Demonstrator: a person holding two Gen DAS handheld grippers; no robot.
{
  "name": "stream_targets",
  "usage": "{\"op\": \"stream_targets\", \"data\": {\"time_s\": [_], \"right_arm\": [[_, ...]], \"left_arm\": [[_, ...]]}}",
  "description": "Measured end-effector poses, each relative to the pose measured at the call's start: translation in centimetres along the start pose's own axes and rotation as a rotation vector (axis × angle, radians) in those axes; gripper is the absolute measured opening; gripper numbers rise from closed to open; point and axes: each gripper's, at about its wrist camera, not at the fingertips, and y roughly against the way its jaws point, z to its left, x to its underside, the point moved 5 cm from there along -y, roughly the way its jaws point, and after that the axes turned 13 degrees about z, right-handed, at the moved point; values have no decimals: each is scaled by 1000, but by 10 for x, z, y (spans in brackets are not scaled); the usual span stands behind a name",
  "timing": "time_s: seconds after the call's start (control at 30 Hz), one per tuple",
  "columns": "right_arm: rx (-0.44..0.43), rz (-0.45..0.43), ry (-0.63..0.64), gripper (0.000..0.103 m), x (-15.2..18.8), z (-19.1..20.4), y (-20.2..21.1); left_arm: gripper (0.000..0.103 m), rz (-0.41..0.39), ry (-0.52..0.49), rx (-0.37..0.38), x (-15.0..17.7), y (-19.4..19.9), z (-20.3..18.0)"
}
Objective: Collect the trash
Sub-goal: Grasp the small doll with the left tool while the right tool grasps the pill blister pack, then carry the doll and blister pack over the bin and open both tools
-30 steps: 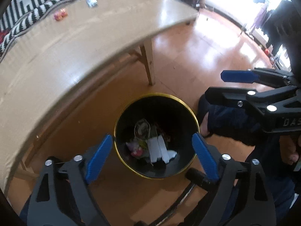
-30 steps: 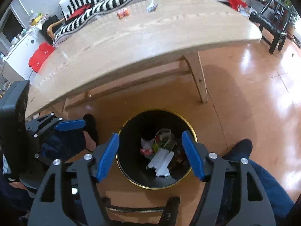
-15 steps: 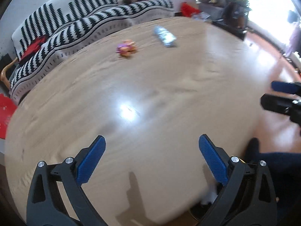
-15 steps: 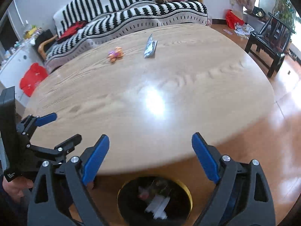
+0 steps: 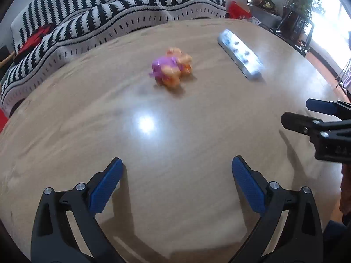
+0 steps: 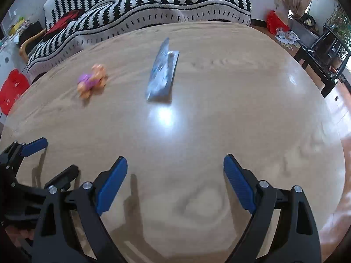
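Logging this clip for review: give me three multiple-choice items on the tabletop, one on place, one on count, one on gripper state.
1. The silver wrapper lies where?
A. on the table
B. on the sofa
C. on the floor

2. How many loose items are on the table?
A. two
B. four
C. none

3. The right gripper is:
A. shut on the wrapper
B. open, empty
C. shut on the toy

Answers: 1 A, it rests on the wood; 2 A, only wrapper and orange-purple toy; 3 B, bare table shows between its fingers.
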Motion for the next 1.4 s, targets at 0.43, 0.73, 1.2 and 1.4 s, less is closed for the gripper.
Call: {"op": "stream_targets", "data": {"time_s": [0.43,0.73,1.2,1.4], "right_arm": [[43,-26,88,88,-104,11,-38],[32,-11,73,30,-97,8,-25],[-38,-22,84,30,77,11,68],[-52,-51,91,30,186,16,113]], "left_arm": [[97,-37,-34,8,-102,-33,25],[47,-85,-53,-13,-99,-22,15],[47,-38,-47,38,44,62,-37],[47,-36,-70,50,133,110,-69]]}}
